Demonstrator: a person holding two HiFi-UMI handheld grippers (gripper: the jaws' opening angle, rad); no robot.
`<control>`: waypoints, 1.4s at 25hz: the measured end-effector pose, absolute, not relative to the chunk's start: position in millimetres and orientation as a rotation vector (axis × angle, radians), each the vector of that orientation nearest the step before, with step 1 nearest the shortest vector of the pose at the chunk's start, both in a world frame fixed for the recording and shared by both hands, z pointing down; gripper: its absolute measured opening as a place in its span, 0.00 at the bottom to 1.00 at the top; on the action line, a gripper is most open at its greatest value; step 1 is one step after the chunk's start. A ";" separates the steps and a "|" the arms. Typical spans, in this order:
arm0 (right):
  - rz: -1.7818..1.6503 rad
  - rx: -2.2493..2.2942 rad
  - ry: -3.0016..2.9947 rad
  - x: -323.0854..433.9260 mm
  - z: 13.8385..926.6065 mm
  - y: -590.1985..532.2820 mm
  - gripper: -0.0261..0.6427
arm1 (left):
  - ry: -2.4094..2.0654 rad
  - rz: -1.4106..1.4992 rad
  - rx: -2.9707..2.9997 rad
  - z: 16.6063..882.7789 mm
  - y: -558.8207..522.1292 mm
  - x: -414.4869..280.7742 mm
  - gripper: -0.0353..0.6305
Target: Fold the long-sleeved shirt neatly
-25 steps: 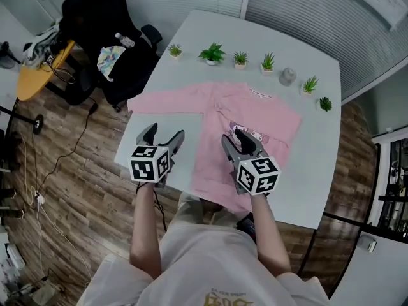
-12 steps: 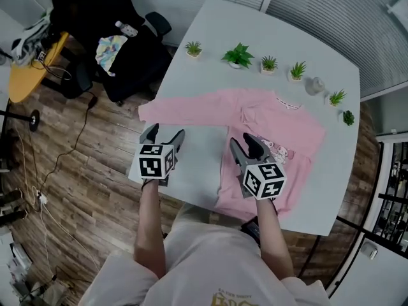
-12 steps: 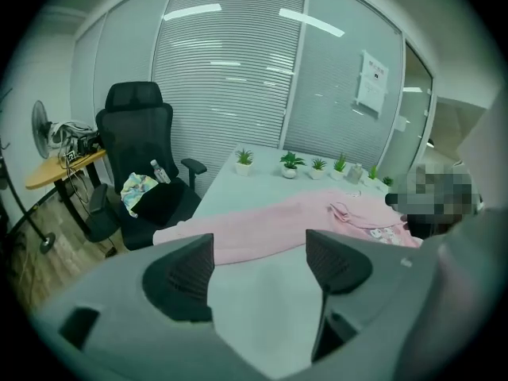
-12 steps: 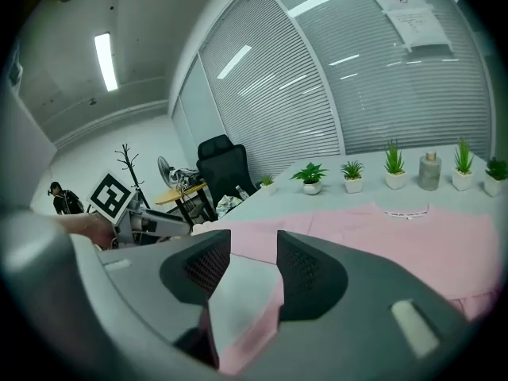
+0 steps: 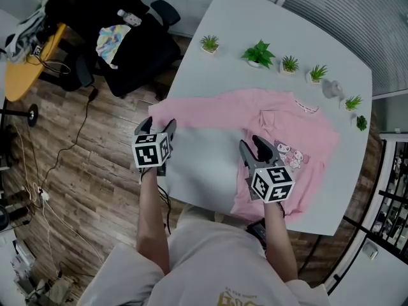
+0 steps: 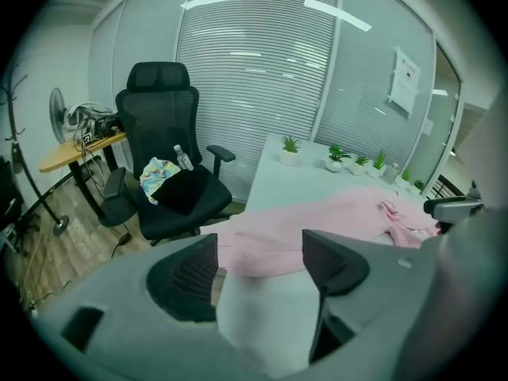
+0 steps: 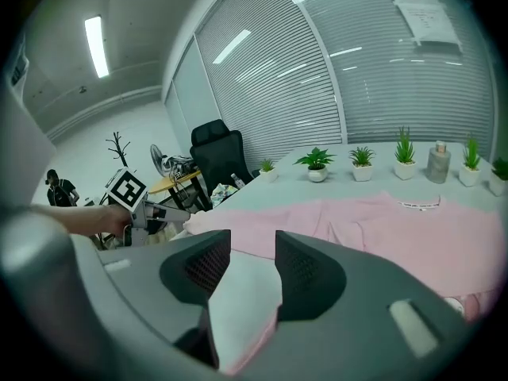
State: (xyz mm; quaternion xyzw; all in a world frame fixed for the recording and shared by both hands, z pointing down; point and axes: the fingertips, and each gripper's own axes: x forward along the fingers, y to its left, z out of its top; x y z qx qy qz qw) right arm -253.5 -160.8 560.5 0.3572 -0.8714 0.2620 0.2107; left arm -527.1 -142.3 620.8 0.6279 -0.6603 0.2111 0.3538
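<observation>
Shirt [image 5: 290, 136] lay flat on worktop [image 5: 210, 171], sleeve [image 5: 191, 115] running toward its left edge. Left claw [image 5: 159, 125] nearer: cuff just ahead, jaws apart, just been closing, nothing between. Right claw [image 5: 255, 144] open, empty, at the body's edge.

Bits I can't make out
The right gripper [image 5: 254, 146] covers some of the shirt [image 5: 229, 110]; the left gripper [image 5: 159, 125] overlaps its sleeve end; the wall notice [image 6: 403, 80] is too small to read.
</observation>
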 end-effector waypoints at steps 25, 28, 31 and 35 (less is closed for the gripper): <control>0.726 0.997 -2.350 -286.2 578.2 -177.2 0.30 | -1.556 0.382 1.510 677.0 -155.3 -566.3 0.33; 0.724 1.001 -2.349 -285.4 578.1 -179.2 0.29 | -1.567 0.403 1.520 674.0 -157.1 -564.7 0.26; 0.726 1.006 -2.348 -283.6 577.8 -179.1 0.29 | -1.589 0.431 1.532 668.6 -157.3 -562.9 0.21; 0.726 1.016 -2.349 -281.0 576.6 -179.9 0.28 | -1.592 0.444 1.567 658.4 -159.1 -557.2 0.19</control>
